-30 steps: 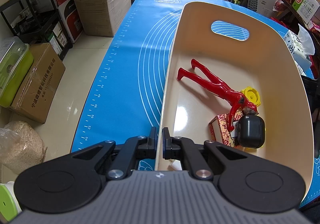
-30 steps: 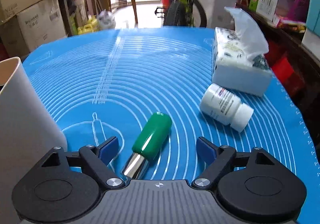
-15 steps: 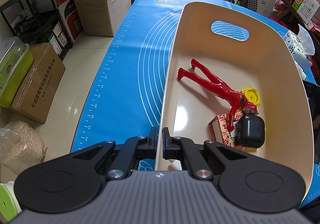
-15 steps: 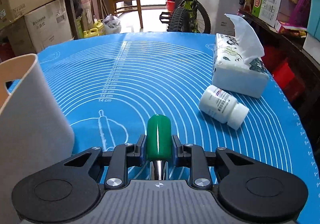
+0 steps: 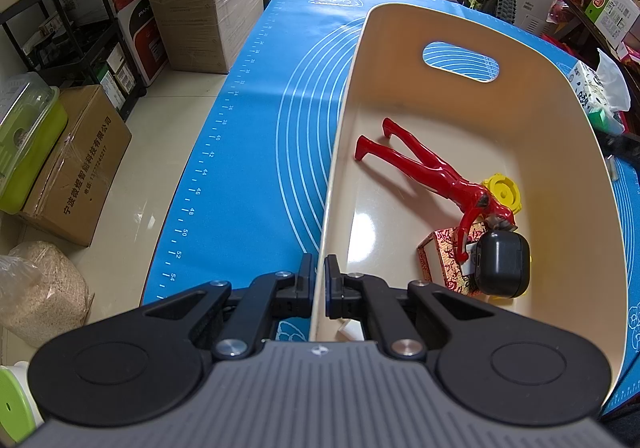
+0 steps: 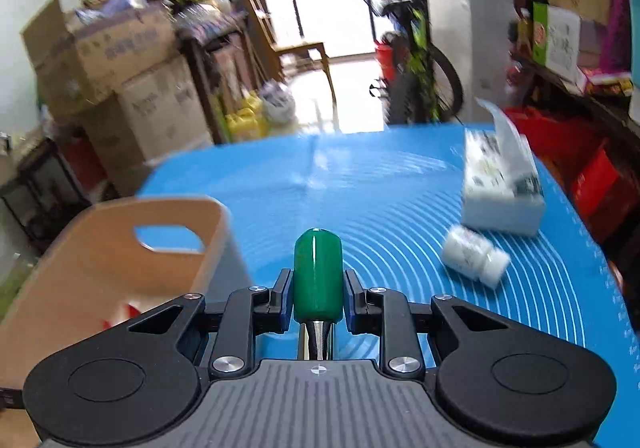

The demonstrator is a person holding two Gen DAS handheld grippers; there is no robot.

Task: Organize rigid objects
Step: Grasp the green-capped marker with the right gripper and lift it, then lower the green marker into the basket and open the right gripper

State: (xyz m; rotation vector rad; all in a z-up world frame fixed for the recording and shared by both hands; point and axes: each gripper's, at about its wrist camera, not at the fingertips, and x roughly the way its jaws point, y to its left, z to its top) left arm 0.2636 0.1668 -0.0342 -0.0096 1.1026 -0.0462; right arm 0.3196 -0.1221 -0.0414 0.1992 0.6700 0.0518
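Right wrist: right gripper [image 6: 317, 288] clamped the green tool [image 6: 317, 278]; should've cleared the bin [image 6: 100, 248] rim, which left gripper [image 5: 319, 284] pinched

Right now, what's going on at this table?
A person is sorting loose items into a beige bin. The left tongs are shut on the bin's near wall. The right tongs have just closed on a green-handled tool, held above the blue mat. A red figure and a black case lie in the bin; a white bottle is on the mat.
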